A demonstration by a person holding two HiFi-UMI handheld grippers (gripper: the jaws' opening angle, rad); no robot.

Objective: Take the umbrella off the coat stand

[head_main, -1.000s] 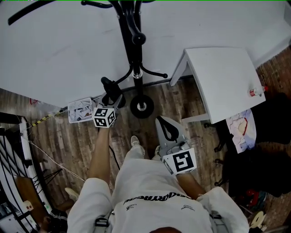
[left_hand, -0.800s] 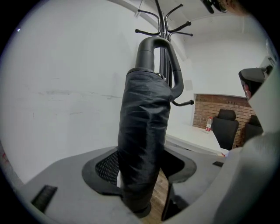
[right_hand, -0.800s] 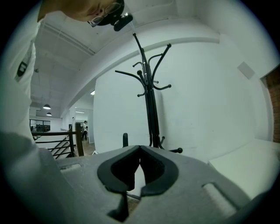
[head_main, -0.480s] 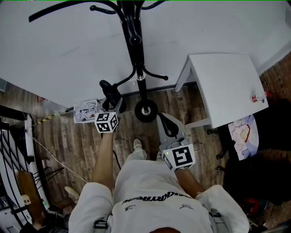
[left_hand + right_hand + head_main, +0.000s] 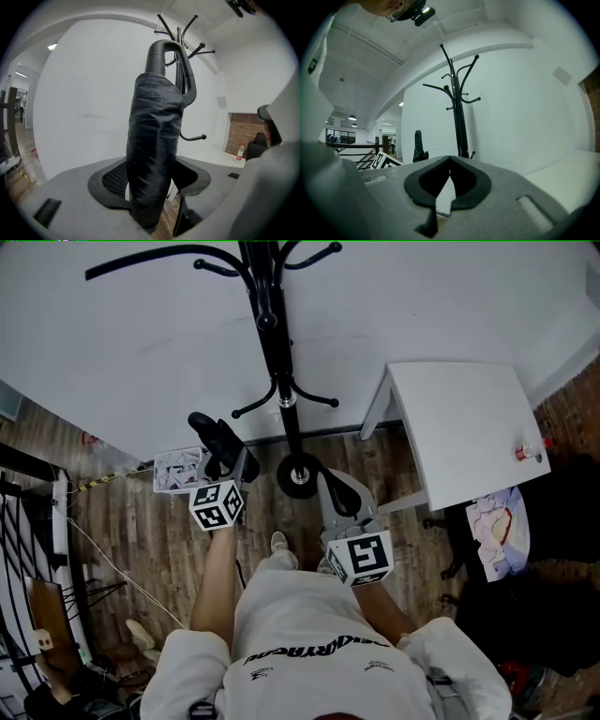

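The left gripper has its jaws partly spread, pinching the folded black umbrella, which stands upright between them. In the head view the umbrella is clear of the coat stand, at about 10 o'clock from its round base. The right gripper has its jaws pressed together at the tips, with nothing between them. The umbrella's lower end is cut off below the left jaws. Its looped handle overlaps the stand's pole in the left gripper view.
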